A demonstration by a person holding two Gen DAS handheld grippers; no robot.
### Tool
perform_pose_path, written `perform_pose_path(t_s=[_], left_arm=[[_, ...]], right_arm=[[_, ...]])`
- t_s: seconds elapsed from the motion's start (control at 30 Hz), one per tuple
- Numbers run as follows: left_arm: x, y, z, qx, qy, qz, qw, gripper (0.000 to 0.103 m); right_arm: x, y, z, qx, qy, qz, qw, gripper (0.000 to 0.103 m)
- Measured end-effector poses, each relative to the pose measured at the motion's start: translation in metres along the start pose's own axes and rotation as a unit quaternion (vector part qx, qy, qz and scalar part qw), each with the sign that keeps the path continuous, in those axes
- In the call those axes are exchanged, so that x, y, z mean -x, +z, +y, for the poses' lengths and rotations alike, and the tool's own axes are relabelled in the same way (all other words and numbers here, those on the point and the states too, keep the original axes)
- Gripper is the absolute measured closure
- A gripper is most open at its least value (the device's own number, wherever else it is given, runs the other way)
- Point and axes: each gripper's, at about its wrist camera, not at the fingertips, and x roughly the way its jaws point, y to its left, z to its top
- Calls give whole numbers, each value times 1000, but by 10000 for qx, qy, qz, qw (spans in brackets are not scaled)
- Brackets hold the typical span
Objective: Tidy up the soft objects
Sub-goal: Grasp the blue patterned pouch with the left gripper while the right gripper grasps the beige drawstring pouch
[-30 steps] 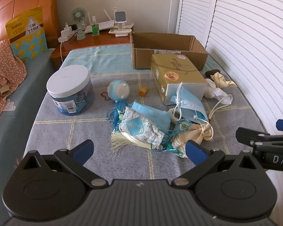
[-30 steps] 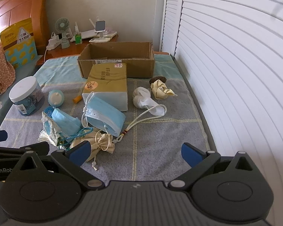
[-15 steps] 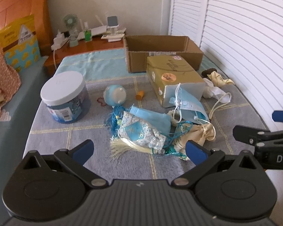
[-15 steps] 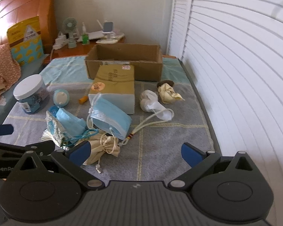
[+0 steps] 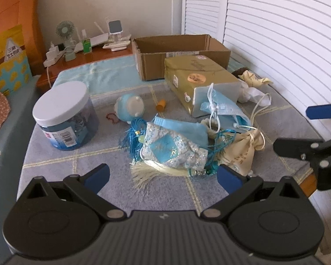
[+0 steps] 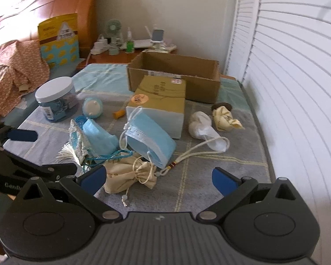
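Right wrist view: beige drawstring pouch [image 6: 130,176] is seen lying on the grey blanket [image 6: 209,187] just ahead of the spread, empty right gripper [image 6: 158,177], toward its left finger, long axis crosswise; left gripper [image 5: 163,176], likewise spread, is held beside it.

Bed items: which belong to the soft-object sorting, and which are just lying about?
Job: masks, beige pouch, floral pouch, white sock, cream cloth, plush ball, cardboard box as the likely bin.

Lying about: jar, wrapped parcel, orange cap, fan.
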Motion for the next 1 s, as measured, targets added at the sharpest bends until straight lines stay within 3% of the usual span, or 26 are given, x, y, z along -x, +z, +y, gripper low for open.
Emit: perform_pose_path(t_s=[0.27, 0.6, 0.73, 1.0], left_arm=[[-13, 0, 5, -367, -213, -398, 9983, 1], [-37, 8, 1, -637, -476, -351, 9962, 9], [-42, 8, 2, -602, -640, -229, 9959, 23], [-34, 8, 9, -313, -699, -149, 9970, 34]], right_arm=[[-21, -13, -2, 170, 363, 154, 9991, 0], [-40, -19, -7, 128, 669, 374, 9970, 0], [-44, -17, -7, 114, 736, 393, 9964, 0], [-49, -14, -2, 242, 779, 401, 9959, 0]])
